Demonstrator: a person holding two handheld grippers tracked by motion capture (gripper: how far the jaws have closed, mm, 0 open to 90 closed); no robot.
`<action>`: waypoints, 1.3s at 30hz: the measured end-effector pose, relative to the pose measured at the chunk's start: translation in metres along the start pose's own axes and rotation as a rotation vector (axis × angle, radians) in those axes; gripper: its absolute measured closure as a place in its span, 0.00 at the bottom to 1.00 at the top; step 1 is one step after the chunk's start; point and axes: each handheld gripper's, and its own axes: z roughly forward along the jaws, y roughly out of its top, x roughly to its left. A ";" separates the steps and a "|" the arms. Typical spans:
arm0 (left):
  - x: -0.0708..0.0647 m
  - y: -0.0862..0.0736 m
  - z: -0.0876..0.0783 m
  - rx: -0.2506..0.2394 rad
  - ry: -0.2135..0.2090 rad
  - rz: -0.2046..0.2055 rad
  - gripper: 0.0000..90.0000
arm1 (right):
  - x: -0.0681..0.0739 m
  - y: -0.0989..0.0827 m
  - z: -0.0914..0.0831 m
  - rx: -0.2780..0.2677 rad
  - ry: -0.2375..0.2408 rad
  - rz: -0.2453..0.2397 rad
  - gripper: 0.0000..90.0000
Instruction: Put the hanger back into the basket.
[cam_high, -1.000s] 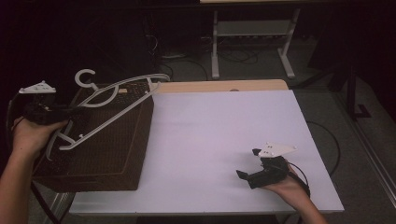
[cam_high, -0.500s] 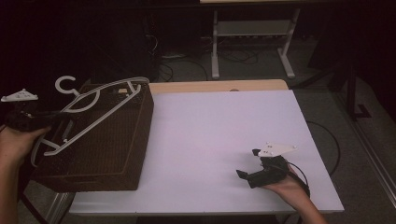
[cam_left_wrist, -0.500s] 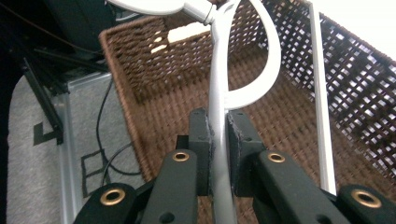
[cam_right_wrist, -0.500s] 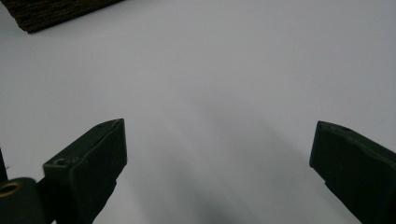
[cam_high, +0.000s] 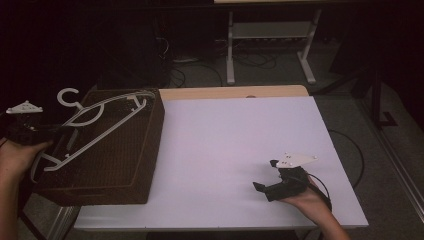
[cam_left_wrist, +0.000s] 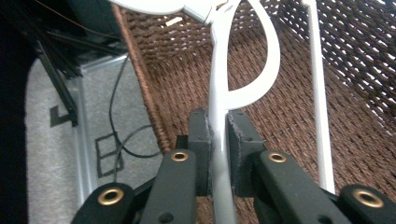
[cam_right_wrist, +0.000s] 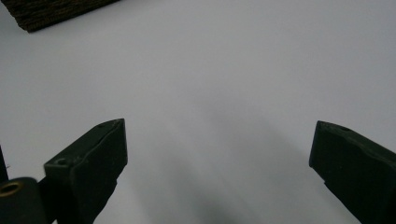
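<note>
Over the wicker basket (cam_high: 125, 165), left tool (cam_left_wrist: 218, 140) clamps a white hanger (cam_high: 100, 125), likely lifting out; right tool (cam_right_wrist: 217, 158) rests wide open on desk (cam_high: 225, 140).

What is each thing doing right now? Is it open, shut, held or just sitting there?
White hanger: held, tilted over the basket.
Left gripper: shut on the hanger's bar.
Right gripper: open, holding nothing, over the white table.
Brown wicker basket: sitting at the table's left edge, open on top.

One white hanger (cam_high: 97, 127), one wicker basket (cam_high: 115, 165), two tools.
</note>
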 end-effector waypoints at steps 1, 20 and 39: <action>0.000 0.000 0.000 -0.014 0.008 0.000 0.85 | 0.000 0.000 0.000 -0.001 0.000 -0.001 0.04; -0.029 0.021 -0.001 -0.195 -0.154 -0.085 0.26 | -0.004 0.005 -0.004 -0.032 -0.007 0.002 0.05; -0.110 0.048 0.006 -0.357 -0.316 -0.023 0.12 | -0.023 0.028 -0.021 -0.149 -0.039 0.044 0.04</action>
